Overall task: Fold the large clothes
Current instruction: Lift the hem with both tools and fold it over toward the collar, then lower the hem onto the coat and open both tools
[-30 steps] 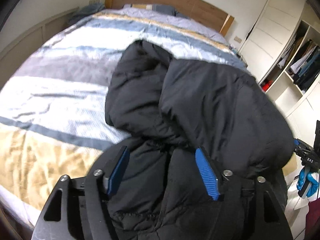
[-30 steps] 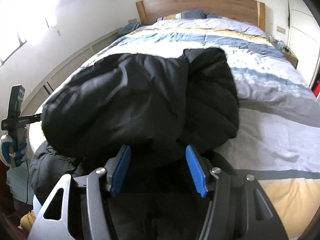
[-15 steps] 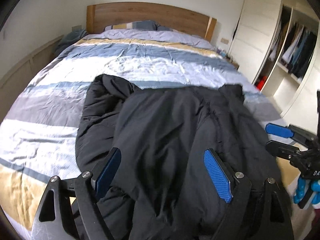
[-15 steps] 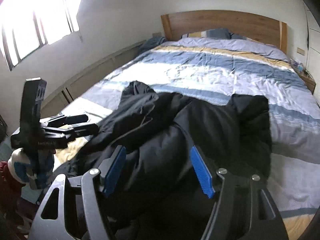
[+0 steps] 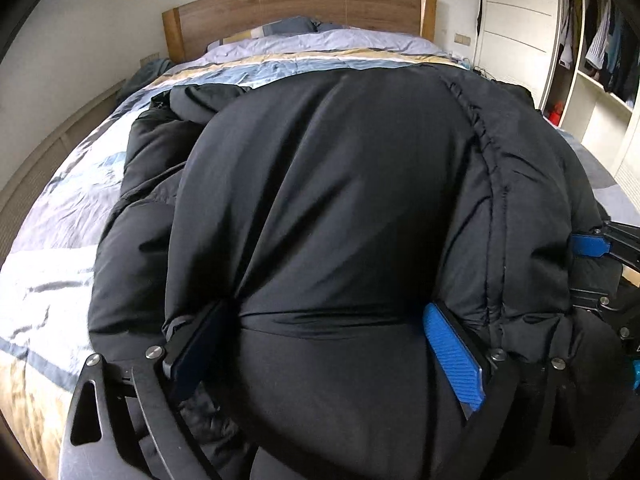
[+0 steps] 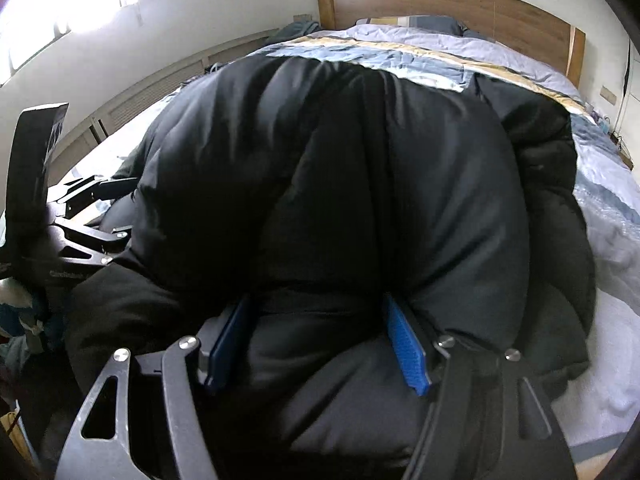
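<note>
Filling nearly both views, black puffy coat (image 5: pixel 340 200) (image 6: pixel 340 184) heaped on striped duvet (image 5: pixel 60 216) (image 6: pixel 608 184) of the bed, wooden headboard (image 5: pixel 300 4) (image 6: pixel 452 4) behind. Left tool (image 5: pixel 328 344) spread wide, blue pads (image 5: pixel 454 356) flanking a bulge of coat fabric pressed between the fingers, real grip impossible to tell; right tool (image 6: pixel 320 332) likewise parted with coat bunched between its pads (image 6: pixel 406 344), clamped or not unclear. Right tool's blue tip (image 5: pixel 588 245) at coat's right edge in left view, left tool's black frame (image 6: pixel 80 216) at coat's left edge in right view; open wardrobe (image 5: pixel 600 48) beyond.
</note>
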Available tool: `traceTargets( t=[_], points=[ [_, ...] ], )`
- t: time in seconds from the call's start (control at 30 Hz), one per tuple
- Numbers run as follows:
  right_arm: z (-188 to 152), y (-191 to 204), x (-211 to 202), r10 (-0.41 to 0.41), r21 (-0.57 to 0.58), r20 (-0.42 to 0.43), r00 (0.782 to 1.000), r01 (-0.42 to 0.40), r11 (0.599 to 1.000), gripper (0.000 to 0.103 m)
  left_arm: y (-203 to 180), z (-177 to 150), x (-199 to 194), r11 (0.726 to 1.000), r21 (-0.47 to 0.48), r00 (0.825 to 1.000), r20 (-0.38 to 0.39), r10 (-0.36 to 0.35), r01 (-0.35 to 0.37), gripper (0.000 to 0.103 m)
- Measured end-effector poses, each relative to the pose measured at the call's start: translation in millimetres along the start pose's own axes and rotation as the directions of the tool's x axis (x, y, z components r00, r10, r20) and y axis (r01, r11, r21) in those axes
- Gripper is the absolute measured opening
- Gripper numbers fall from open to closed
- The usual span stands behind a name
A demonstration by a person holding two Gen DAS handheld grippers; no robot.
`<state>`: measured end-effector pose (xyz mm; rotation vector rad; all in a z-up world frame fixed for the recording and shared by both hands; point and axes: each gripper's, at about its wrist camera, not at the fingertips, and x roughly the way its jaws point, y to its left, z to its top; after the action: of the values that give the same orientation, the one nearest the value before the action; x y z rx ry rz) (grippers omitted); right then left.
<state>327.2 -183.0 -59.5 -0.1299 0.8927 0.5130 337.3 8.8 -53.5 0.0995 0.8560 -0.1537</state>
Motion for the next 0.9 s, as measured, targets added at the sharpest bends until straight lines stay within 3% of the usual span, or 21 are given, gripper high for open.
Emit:
traceTargets(
  t=[0.4, 0.63, 0.9],
  points=[
    [-6.7, -11.7, 17.6, 0.006, 0.003, 0.026, 1.000, -0.006, 1.000, 0.067, -3.8, -4.3, 22.5, 1.000, -0.003, 0.999, 0.032, 0.012, -0.012, 0.102],
    [3.1, -0.9, 3.0, -0.028, -0.029, -0.017, 0.999, 0.028, 0.999, 0.067, -4.8, -6.1, -4.6, 0.999, 0.034, 0.999, 0.000, 0.035, -0.035, 0.102],
    [-8.7, 5.7, -32.1, -0.075, -0.016, -0.051, 0.996, 0.074, 0.997, 0.067, -4.2, -24.4, -38.3, 0.996, 0.075, 0.996, -0.063, 0.062, -0.057, 0.102]
  ],
)
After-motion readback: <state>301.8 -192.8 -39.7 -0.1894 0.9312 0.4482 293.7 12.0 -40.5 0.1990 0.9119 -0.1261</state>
